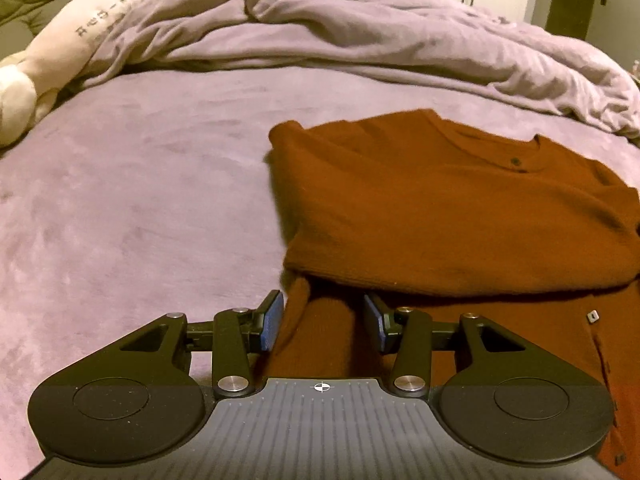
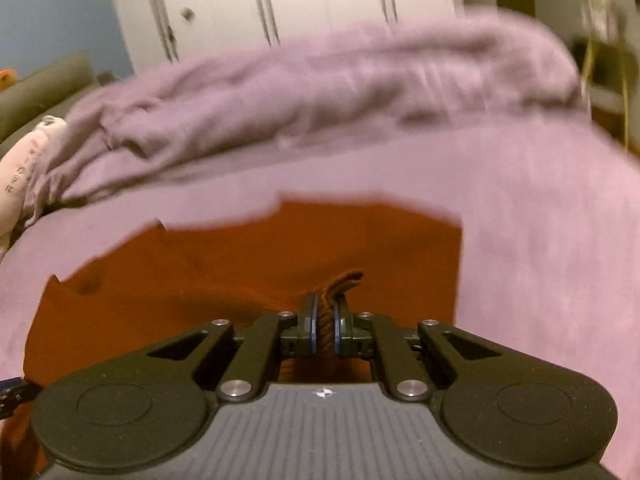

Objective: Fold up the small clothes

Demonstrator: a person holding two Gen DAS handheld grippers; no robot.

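Observation:
A rust-orange knit cardigan lies on the purple bed, its upper part folded over with the neckline and a button facing up. My left gripper is open, its blue pads either side of a strip of the cardigan's lower edge, low over the bed. In the right wrist view the same cardigan spreads ahead. My right gripper is shut on a ribbed fold of the cardigan that sticks up between the pads. The right view is blurred.
A purple bedsheet covers the bed. A rumpled purple duvet is heaped along the far side. A cream plush toy lies at the far left. White wardrobe doors stand behind.

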